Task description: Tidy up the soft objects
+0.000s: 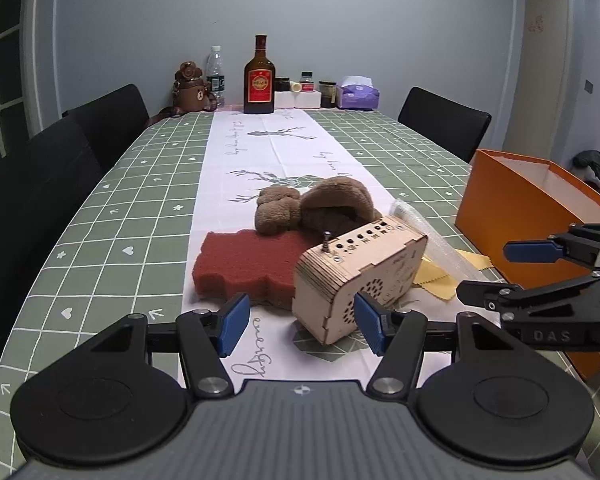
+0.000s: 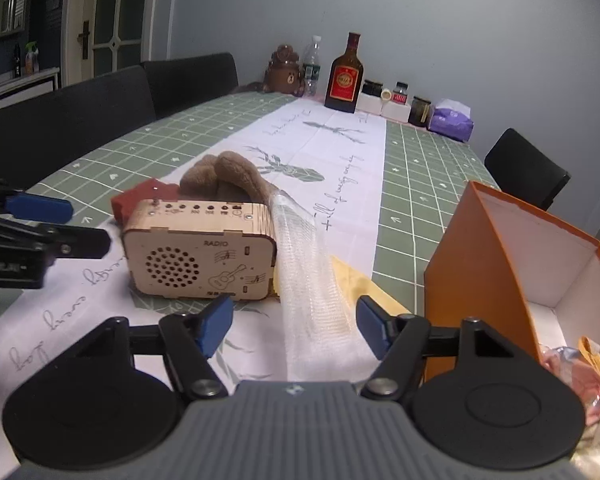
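Note:
A brown plush toy (image 1: 320, 208) (image 2: 224, 180) lies mid-table, partly on a dark red sponge (image 1: 244, 264) (image 2: 140, 196). In front of them stands a wooden radio box (image 1: 360, 276) (image 2: 200, 256). A white foam net sleeve (image 1: 428, 236) (image 2: 308, 280) stretches over a yellow cloth (image 1: 440, 276) (image 2: 356, 276). My left gripper (image 1: 300, 320) (image 2: 72, 224) is open just before the radio's near corner and the sponge's edge. My right gripper (image 2: 296, 320) (image 1: 496, 272) is open, and the foam net runs between its fingers without the pads pressing it.
An orange box (image 1: 532, 220) (image 2: 480, 260) with a white inside stands open at the right and holds some plastic-wrapped items (image 2: 580, 368). At the far end are a brown liquor bottle (image 1: 259, 80), a water bottle, jars and a purple tissue pack (image 1: 358, 94). Black chairs (image 1: 60, 160) line both sides.

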Demonstrator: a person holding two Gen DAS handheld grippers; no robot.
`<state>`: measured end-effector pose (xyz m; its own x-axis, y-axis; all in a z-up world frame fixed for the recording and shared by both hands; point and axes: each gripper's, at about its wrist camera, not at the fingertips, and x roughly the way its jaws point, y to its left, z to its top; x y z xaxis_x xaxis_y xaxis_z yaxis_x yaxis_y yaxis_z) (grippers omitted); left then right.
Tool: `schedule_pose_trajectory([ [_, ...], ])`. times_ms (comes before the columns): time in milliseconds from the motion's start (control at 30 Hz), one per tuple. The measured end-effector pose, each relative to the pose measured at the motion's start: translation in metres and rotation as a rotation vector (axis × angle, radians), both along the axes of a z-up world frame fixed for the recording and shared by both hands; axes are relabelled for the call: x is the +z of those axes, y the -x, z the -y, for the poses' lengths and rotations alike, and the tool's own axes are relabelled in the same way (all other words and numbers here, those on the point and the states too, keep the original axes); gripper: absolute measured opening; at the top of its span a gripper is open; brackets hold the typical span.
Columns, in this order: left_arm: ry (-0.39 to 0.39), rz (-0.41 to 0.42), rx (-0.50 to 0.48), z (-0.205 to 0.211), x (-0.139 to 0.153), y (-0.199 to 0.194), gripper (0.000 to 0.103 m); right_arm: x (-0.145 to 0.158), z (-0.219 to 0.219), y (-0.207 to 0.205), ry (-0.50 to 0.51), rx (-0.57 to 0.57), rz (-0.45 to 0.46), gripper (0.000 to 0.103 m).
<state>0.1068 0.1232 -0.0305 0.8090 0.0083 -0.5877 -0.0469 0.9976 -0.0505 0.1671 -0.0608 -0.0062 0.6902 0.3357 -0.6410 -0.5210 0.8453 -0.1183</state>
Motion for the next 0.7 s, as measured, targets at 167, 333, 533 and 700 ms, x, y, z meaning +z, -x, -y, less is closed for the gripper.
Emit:
schedule_pose_trajectory([
  [167,0.002,-0.011,0.009,-0.008,0.003,-0.005,0.07,-0.014,-0.004,-0.029,0.044,0.009,-0.053,0.054],
  [333,0.033,-0.02,-0.018,-0.005,0.005,-0.008,0.071,-0.022,-0.005,-0.047,0.053,0.005,-0.11,0.023],
  [533,0.06,-0.043,-0.033,0.006,0.002,-0.005,0.07,-0.015,0.004,-0.036,0.0,0.025,-0.142,0.0],
  [700,0.144,-0.07,-0.044,0.009,-0.003,0.009,0.07,-0.005,0.008,0.002,-0.053,0.077,-0.176,0.0],
])
